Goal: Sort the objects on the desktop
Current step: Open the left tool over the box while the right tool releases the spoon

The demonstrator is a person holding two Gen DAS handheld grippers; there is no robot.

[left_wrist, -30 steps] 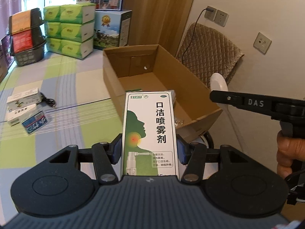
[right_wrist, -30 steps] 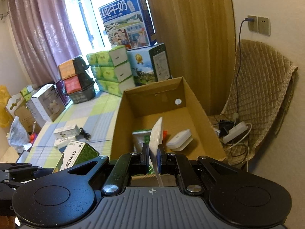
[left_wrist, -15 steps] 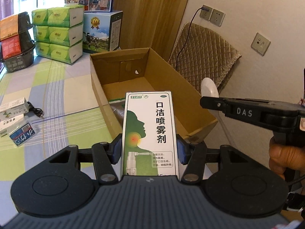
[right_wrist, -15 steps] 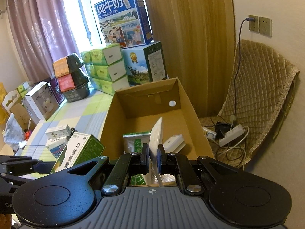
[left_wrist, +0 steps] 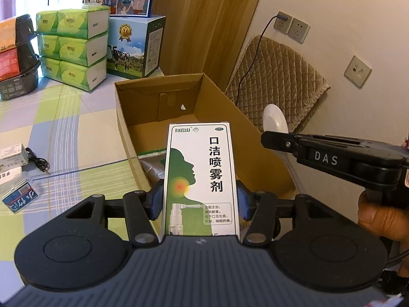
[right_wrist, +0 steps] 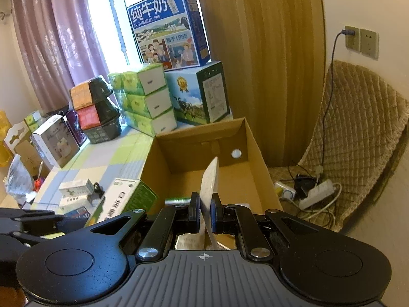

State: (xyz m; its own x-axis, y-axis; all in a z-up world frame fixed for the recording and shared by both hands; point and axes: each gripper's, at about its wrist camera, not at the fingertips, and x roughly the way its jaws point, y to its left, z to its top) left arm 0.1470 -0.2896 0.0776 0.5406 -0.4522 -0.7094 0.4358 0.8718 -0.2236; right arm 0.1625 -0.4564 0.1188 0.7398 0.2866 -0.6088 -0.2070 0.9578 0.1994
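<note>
Left wrist: left gripper (left_wrist: 200,199) clamps spray box (left_wrist: 202,176), masking cardboard box (left_wrist: 204,117) floor; right gripper (right_wrist: 204,211) pinches white spoon (right_wrist: 209,181); tissue packs (left_wrist: 74,48) behind.

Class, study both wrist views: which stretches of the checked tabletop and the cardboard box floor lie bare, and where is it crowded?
Bare: the checked tabletop between the tissue packs and the cardboard box, and the box floor by its far wall. Crowded: the small medicine boxes and cable at the table's left edge, and the box's near end, holding a green packet.

Bright daylight from the window (right_wrist: 107,18); sharp centre, fisheye-bent edges.
</note>
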